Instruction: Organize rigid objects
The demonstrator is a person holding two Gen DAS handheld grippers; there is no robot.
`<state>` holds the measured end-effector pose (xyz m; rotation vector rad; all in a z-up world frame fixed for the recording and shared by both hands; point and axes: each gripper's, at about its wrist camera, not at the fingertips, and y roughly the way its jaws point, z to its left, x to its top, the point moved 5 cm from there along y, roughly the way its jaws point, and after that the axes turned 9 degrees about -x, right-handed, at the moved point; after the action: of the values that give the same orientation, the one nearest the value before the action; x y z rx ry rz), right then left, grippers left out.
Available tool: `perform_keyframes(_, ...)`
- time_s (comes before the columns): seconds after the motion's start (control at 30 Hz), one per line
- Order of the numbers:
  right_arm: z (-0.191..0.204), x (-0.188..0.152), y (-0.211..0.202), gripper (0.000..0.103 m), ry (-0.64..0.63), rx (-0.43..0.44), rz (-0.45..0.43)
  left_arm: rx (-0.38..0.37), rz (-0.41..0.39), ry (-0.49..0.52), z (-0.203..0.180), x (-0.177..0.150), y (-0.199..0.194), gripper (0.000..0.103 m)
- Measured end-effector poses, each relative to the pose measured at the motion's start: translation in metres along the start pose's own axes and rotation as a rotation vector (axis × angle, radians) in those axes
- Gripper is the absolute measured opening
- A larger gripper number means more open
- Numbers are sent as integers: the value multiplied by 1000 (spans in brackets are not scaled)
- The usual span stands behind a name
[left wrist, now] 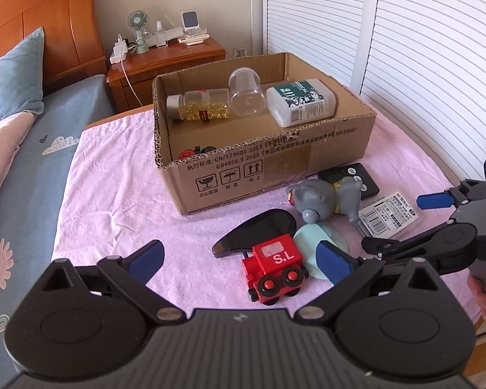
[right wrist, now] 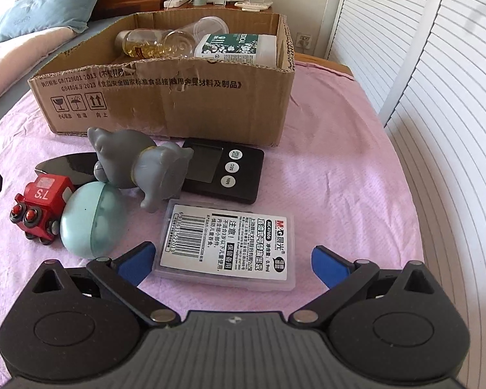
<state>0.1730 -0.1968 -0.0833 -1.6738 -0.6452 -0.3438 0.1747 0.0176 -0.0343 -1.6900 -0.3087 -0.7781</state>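
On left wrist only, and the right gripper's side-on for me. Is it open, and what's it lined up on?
Observer: Open and empty. In its own view the right gripper has the near end of the labelled clear case between its fingers.
Operator: Black thing behind the elephant?
Observer: A flat timer with three round buttons.
Operator: Teal thing by my finger?
Observer: An egg-shaped capsule, one half translucent, beside the red train.

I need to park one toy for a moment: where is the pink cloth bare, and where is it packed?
Bare: the cloth left of the cardboard box, toward the bed, and right of the timer, toward the louvred doors. Packed: before the box, where train, egg, grey figure and clear case crowd.
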Motion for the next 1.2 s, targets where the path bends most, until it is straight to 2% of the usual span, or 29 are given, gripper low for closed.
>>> perform_keyframes(0.2,-31,-3,7,103,77,-8,23,-5,32,17,-5,-1,16,100)
perform_keyframes(0.5,-31,-9,4,103,83,-13,-20,-1,89,7,-4,-5,52,100)
perform_keyframes(0.87,-31,-10,2,103,85,-14,-23,20,120,-15,13,-23,45,101)
perform_keyframes(1.1,-32,-9,3,103,85,-15,-21,65,140,-26,33,-37,34,101)
perform_keyframes(1.2,-32,-9,4,103,85,-16,-20,114,142,-62,50,-43,32,101)
